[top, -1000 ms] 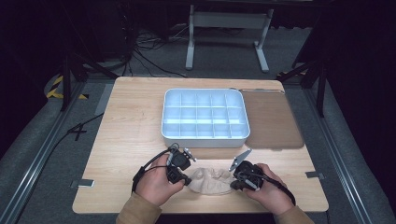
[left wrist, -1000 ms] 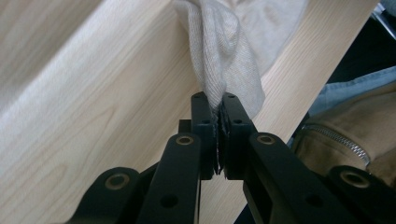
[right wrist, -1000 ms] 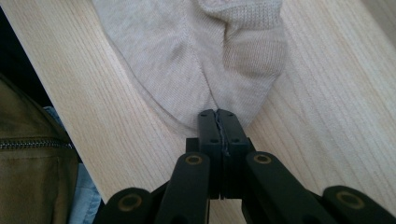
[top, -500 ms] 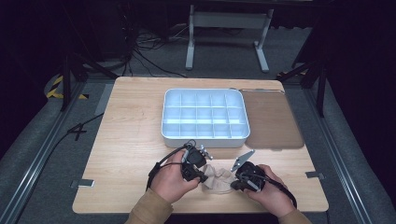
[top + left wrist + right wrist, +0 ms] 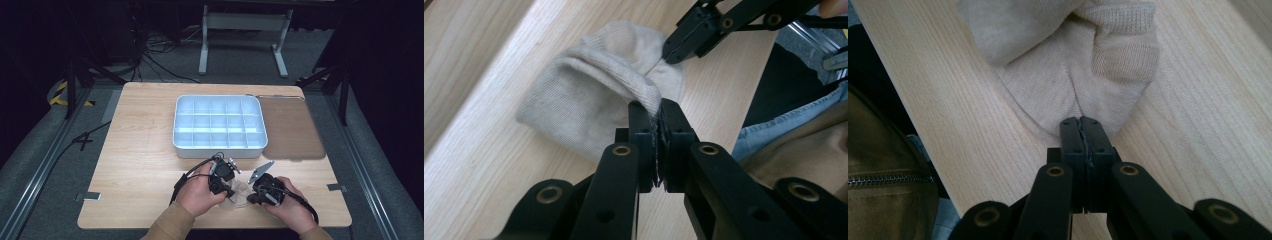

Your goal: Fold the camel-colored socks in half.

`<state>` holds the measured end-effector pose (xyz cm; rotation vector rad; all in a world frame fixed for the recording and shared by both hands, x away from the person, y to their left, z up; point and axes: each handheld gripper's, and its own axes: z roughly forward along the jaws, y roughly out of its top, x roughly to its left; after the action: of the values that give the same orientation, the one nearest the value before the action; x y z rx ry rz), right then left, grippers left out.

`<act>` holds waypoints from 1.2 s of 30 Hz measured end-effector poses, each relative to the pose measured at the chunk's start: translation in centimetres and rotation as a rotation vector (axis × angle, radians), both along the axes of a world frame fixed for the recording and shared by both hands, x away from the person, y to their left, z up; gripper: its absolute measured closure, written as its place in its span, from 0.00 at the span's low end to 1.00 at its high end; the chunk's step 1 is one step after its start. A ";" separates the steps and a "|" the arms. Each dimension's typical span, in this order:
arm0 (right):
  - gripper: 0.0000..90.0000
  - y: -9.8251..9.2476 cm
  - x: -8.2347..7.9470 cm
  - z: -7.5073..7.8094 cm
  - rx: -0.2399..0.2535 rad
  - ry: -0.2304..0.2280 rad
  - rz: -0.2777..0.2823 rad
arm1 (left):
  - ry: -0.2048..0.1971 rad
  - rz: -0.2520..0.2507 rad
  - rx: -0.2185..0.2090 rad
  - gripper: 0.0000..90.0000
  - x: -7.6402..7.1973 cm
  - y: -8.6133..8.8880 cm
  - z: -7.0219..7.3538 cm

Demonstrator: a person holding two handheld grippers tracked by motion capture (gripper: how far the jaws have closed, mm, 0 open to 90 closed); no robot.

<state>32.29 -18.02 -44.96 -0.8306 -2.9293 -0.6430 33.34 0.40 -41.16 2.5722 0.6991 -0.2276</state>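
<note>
Beige ribbed sock point(image 5: 589, 105) is lying bunched near the wooden table's point(image 5: 140, 150) front edge, the left gripper point(image 5: 658, 114) pinching its folded cuff, the right gripper point(image 5: 1081, 131) clamping its toe.

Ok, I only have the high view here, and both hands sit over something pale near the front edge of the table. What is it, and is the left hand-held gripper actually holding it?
Observer: It is a beige sock lying on the table. The left hand-held gripper has its jaws closed on a folded edge of the knit.
Operator: And the right one?
Observer: The right hand-held gripper is shut on the sock's rounded edge nearest it.
Operator: Is the sock flat?
Observer: No. In the left gripper view it is bunched, with a raised fold running up to the left jaws.
</note>
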 end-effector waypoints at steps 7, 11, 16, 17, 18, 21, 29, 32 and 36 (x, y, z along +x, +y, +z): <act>1.00 -0.1 -0.1 0.0 0.004 -0.004 -0.006 | 0.024 -0.021 0.002 0.96 0.1 -0.8 -1.0; 1.00 -0.1 -0.1 0.0 0.006 -0.003 -0.006 | 0.025 -0.021 -0.005 0.95 0.2 -0.8 -1.3; 1.00 -0.3 -0.2 0.2 0.001 -0.007 -0.010 | 0.038 -0.016 -0.084 0.81 0.0 0.0 -0.4; 1.00 -0.4 -0.2 0.5 0.012 -0.007 -0.010 | 0.035 -0.019 -0.091 0.80 -0.1 0.2 -0.2; 1.00 -0.5 -0.2 0.7 0.018 -0.011 -0.012 | 0.022 -0.004 -0.103 0.79 -0.2 0.6 0.2; 1.00 -0.8 -0.4 2.0 0.041 -0.043 -0.021 | -0.012 0.020 -0.108 0.82 -0.2 1.3 0.7; 1.00 0.3 -1.1 5.4 0.148 -0.158 -0.012 | -0.047 0.090 -0.048 0.96 -0.3 3.4 0.0; 1.00 1.6 -1.3 5.3 0.189 -0.172 0.016 | -0.051 0.090 -0.027 0.97 -0.4 3.6 -0.2; 1.00 2.4 -1.1 4.5 0.220 -0.179 0.008 | -0.064 0.081 -0.026 0.99 -0.6 3.5 -0.7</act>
<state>31.20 -15.58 -40.42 -0.7744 -2.9377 -1.0677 32.77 3.85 -41.86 2.5085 0.7695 -0.1267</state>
